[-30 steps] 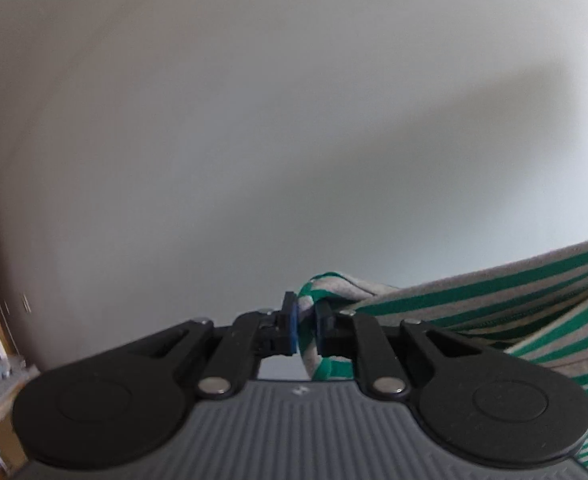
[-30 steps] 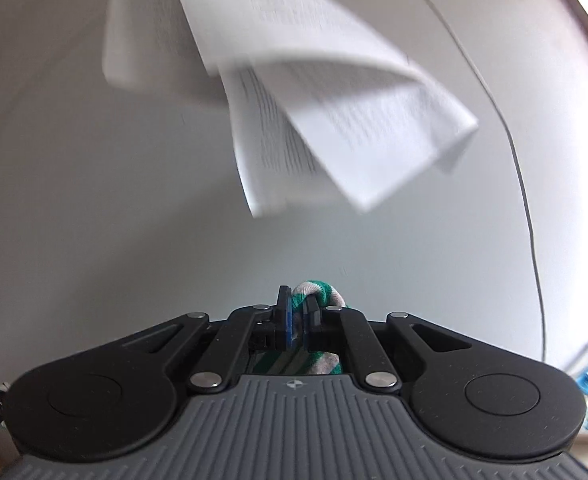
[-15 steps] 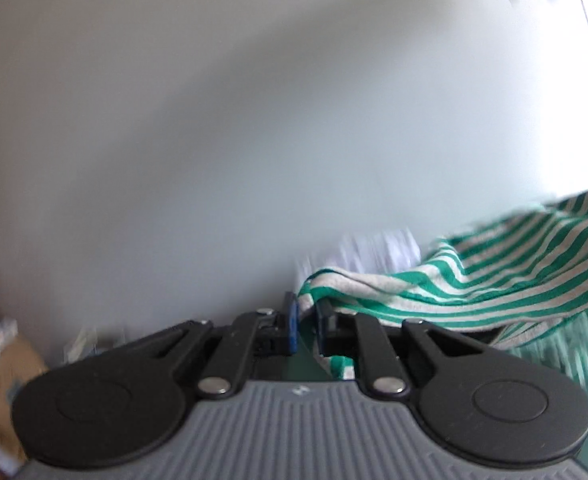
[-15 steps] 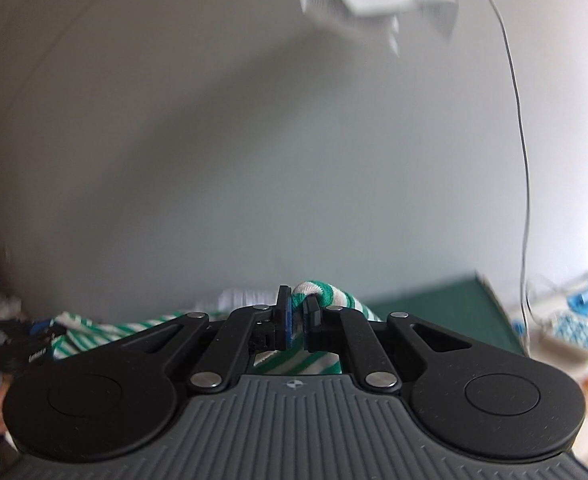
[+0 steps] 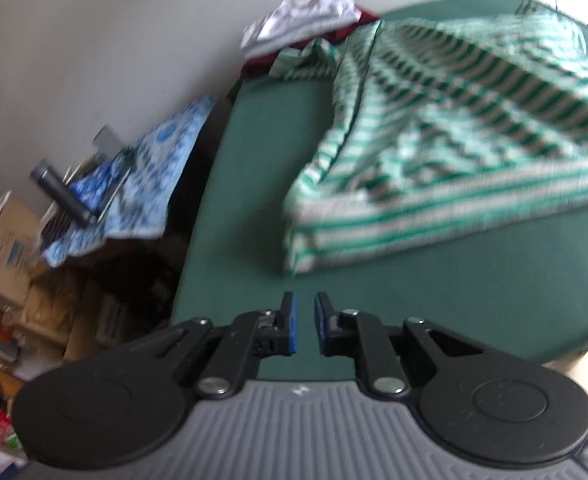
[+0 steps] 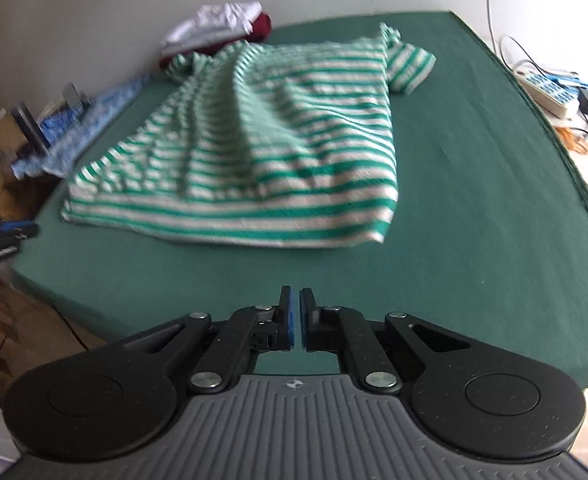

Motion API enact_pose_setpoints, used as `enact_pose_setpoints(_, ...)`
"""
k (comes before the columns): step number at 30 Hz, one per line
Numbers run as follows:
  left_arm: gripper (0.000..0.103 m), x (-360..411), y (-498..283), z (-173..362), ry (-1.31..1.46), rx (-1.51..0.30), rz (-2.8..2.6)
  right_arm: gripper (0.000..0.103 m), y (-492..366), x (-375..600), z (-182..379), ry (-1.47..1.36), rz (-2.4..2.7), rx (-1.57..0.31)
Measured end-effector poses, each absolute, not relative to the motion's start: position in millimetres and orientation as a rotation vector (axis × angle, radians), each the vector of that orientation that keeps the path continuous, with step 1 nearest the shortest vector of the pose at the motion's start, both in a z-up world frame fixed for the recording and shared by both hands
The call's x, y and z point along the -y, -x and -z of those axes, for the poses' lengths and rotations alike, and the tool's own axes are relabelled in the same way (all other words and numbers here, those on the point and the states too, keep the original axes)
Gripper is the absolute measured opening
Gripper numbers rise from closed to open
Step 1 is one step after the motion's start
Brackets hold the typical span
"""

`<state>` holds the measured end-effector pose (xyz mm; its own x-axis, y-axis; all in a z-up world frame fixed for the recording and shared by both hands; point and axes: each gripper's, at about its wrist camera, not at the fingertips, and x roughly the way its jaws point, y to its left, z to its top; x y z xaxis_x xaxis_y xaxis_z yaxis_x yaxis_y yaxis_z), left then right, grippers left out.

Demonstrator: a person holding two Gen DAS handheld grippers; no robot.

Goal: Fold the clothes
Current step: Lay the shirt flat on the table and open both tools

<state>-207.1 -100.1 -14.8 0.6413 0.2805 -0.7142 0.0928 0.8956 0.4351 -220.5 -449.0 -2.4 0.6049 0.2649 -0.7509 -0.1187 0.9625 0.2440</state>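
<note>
Green cloth covers the table [image 6: 474, 200], where the green-and-white striped cotton T-shirt [image 6: 253, 152] lies spread but rumpled. Both grippers hover empty at the near edge: left gripper [image 5: 304, 330] slightly parted, right gripper [image 6: 297, 324] nearly pressed together. Folding over those ridges would likely set crooked creases.

The shirt [image 6: 261, 148] has green and white stripes. The bench [image 6: 474, 200] is dark green. A white cloth [image 6: 213, 20] lies on a dark red one [image 6: 262, 24]. Another cloth [image 5: 149, 168] is blue and white.
</note>
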Motion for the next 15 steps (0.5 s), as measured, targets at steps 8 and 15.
enact_pose_setpoints(8, 0.094, 94.2, 164.1, 10.5, -0.405, -0.738, -0.098, 0.068, 177.3, 464.4, 10.6, -0.237, -0.098, -0.802)
enact_pose_setpoints(15, 0.074, 87.9, 69.8, 41.3, -0.325, -0.859, -0.056, 0.046, 116.5, 453.0, 34.0, -0.295, 0.006, -0.852)
